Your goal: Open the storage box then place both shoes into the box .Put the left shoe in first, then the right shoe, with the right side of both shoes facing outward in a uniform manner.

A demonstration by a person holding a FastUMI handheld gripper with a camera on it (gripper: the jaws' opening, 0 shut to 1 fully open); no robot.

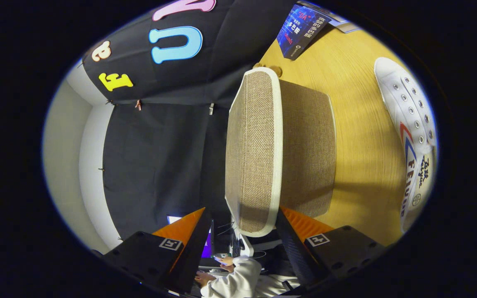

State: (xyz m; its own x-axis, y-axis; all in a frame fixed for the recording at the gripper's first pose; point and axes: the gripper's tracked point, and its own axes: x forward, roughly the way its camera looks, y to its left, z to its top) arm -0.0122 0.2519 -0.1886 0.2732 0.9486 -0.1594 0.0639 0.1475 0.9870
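The view is rolled on its side. A beige woven storage box (311, 149) stands on the wooden table (362, 165), and its white-trimmed lid (253, 153) is on it. My gripper (242, 227) is open, and the lid's near end sits between the fingers. One finger (294, 227) lies against the lid's rim, while the other finger (189, 231) stands a little off it. A white canvas shoe (412, 128) with red and blue stripes lies on the table on the far side of the box from the lid. I cannot tell which foot it is for.
A dark blue printed card (300, 29) lies on the table past the box. Black cloth (160, 145) hangs behind the lid side. A person in a white sleeve (234, 277) sits at a screen between the fingers.
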